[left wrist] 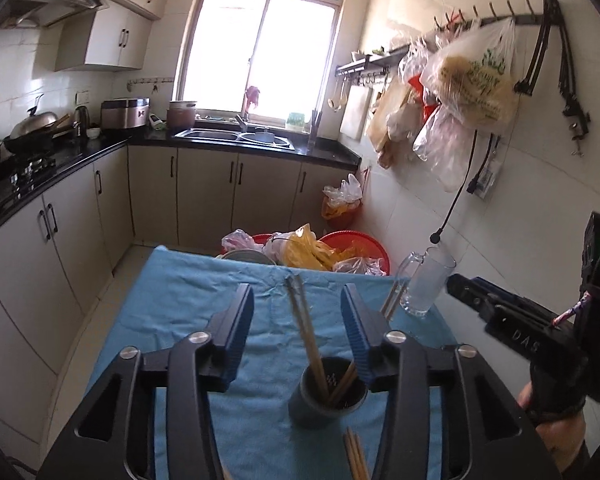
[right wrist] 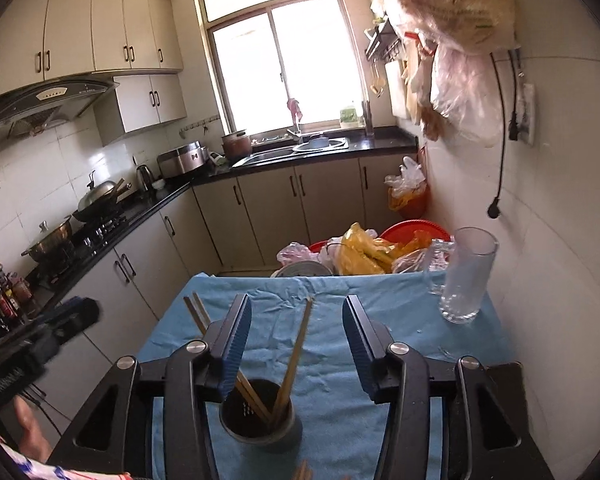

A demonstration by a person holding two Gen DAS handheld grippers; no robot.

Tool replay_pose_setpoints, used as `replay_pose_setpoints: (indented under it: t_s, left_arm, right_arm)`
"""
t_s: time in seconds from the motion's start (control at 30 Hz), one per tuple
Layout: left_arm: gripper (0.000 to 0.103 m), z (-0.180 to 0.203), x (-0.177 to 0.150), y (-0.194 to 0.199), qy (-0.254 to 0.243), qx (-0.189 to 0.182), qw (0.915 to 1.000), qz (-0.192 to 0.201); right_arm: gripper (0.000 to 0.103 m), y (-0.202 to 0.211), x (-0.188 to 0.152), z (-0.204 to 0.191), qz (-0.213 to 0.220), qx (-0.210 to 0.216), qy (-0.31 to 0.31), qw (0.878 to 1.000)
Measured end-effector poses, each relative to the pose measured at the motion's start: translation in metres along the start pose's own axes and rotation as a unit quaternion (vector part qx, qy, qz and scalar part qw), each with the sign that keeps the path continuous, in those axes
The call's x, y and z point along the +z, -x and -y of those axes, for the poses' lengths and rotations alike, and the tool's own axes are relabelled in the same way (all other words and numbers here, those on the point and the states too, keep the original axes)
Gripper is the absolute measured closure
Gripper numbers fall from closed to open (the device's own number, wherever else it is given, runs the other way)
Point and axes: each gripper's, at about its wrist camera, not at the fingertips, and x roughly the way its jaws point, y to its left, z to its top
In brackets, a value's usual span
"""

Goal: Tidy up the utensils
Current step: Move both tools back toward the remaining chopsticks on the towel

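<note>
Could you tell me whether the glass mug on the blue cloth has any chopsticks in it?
No, the glass mug stands empty near the wall, while the chopsticks lean in the dark holder.

Your left gripper (left wrist: 298, 336) and right gripper (right wrist: 296, 344): black angular frames, silver round screws at the pivots, blue ribbed pads (left wrist: 242, 332) on the fingers. The right unit, seen from the side, shows white "DAS" lettering, a green LED, a red-white braided cable. You wear a black glove (left wrist: 556, 396).
</note>
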Motion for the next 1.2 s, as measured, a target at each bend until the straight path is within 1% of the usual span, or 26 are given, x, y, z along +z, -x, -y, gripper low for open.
replay_pose_setpoints:
  t_s: [0.03, 0.07, 0.1, 0.17, 0.27, 0.33, 0.37, 0.4, 0.43, 0.47, 0.5, 0.57, 0.63, 0.67, 0.73, 0.8, 0.87, 0.9, 0.97, 1.03, 1.07, 1.1, 1.13, 1.2]
  left_arm:
    - [0.051, -0.006, -0.006, 0.007, 0.004, 0.001, 1.0000, 0.001]
    - [0.048, -0.014, -0.015, 0.015, 0.011, 0.004, 0.9999, 0.000]
    - [0.046, -0.022, -0.025, 0.019, 0.016, 0.008, 0.9998, -0.004]
    - [0.046, -0.039, -0.049, 0.020, 0.024, 0.016, 0.9992, -0.026]
    - [0.046, -0.063, -0.090, 0.006, 0.039, 0.032, 0.9957, -0.078]
    - [0.047, -0.075, -0.118, -0.009, 0.045, 0.044, 0.9911, -0.117]
    - [0.058, -0.079, -0.135, -0.018, 0.040, 0.046, 0.9884, -0.139]
    - [0.071, -0.080, -0.147, -0.027, 0.032, 0.049, 0.9853, -0.160]
    - [0.077, -0.081, -0.160, -0.038, 0.023, 0.052, 0.9811, -0.185]
    - [0.085, -0.082, -0.169, -0.046, 0.018, 0.053, 0.9781, -0.201]
    - [0.087, -0.082, -0.178, -0.053, 0.015, 0.052, 0.9754, -0.214]
    - [0.088, -0.080, -0.192, -0.068, 0.006, 0.057, 0.9706, -0.234]
    - [0.094, -0.076, -0.200, -0.077, -0.008, 0.069, 0.9688, -0.238]
    - [0.098, -0.073, -0.201, -0.078, -0.013, 0.071, 0.9707, -0.229]
    - [0.100, -0.068, -0.202, -0.080, -0.024, 0.085, 0.9708, -0.223]
    - [0.103, -0.063, -0.203, -0.080, -0.038, 0.088, 0.9714, -0.217]
    - [0.103, -0.055, -0.201, -0.082, -0.056, 0.093, 0.9715, -0.211]
    - [0.103, -0.051, -0.200, -0.083, -0.060, 0.088, 0.9717, -0.211]
    - [0.103, -0.039, -0.199, -0.087, -0.061, 0.060, 0.9725, -0.217]
    - [0.103, -0.023, -0.205, -0.094, -0.069, 0.034, 0.9694, -0.233]
    - [0.103, -0.012, -0.211, -0.097, -0.082, 0.030, 0.9674, -0.238]
    - [0.103, -0.002, -0.215, -0.096, -0.102, 0.038, 0.9677, -0.228]
    - [0.103, 0.004, -0.217, -0.096, -0.116, 0.038, 0.9661, -0.227]
    - [0.103, 0.005, -0.216, -0.090, -0.113, 0.030, 0.9673, -0.225]
  right_arm:
    - [0.042, 0.007, -0.008, 0.001, -0.002, -0.001, 0.004, 1.000]
    - [0.040, 0.011, -0.017, 0.002, -0.006, -0.002, 0.007, 1.000]
    - [0.038, 0.014, -0.027, 0.003, -0.013, -0.003, 0.010, 1.000]
    - [0.038, 0.014, -0.053, 0.004, -0.036, -0.006, 0.019, 0.999]
    - [0.038, 0.004, -0.099, 0.008, -0.086, -0.011, 0.027, 0.996]
    - [0.038, -0.005, -0.132, 0.012, -0.122, -0.007, 0.021, 0.992]
    - [0.038, -0.008, -0.143, 0.015, -0.134, -0.006, 0.018, 0.991]
    - [0.038, -0.011, -0.155, 0.017, -0.144, -0.006, 0.015, 0.989]
    - [0.038, -0.013, -0.166, 0.019, -0.153, -0.007, 0.013, 0.988]
    - [0.038, -0.015, -0.176, 0.021, -0.160, -0.010, 0.012, 0.987]
    - [0.038, -0.016, -0.183, 0.023, -0.164, -0.014, 0.011, 0.986]
    - [0.038, -0.018, -0.192, 0.029, -0.168, -0.019, 0.007, 0.986]
    - [0.038, -0.016, -0.195, 0.036, -0.167, -0.022, 0.001, 0.986]
    - [0.038, -0.016, -0.196, 0.038, -0.165, -0.023, -0.001, 0.986]
    - [0.038, -0.014, -0.196, 0.045, -0.159, -0.026, -0.004, 0.987]
    - [0.038, -0.014, -0.196, 0.048, -0.155, -0.029, -0.006, 0.987]
    - [0.038, -0.013, -0.196, 0.051, -0.153, -0.027, -0.012, 0.988]
    - [0.038, -0.014, -0.196, 0.053, -0.153, -0.024, -0.017, 0.988]
    - [0.038, -0.014, -0.199, 0.056, -0.154, -0.020, -0.027, 0.987]
    - [0.038, -0.015, -0.201, 0.059, -0.158, -0.021, -0.032, 0.987]
    - [0.038, -0.015, -0.202, 0.061, -0.159, -0.023, -0.033, 0.986]
    - [0.038, -0.014, -0.203, 0.062, -0.161, -0.025, -0.035, 0.986]
    - [0.038, -0.013, -0.203, 0.064, -0.162, -0.027, -0.036, 0.986]
    - [0.038, -0.007, -0.204, 0.069, -0.160, -0.032, -0.034, 0.986]
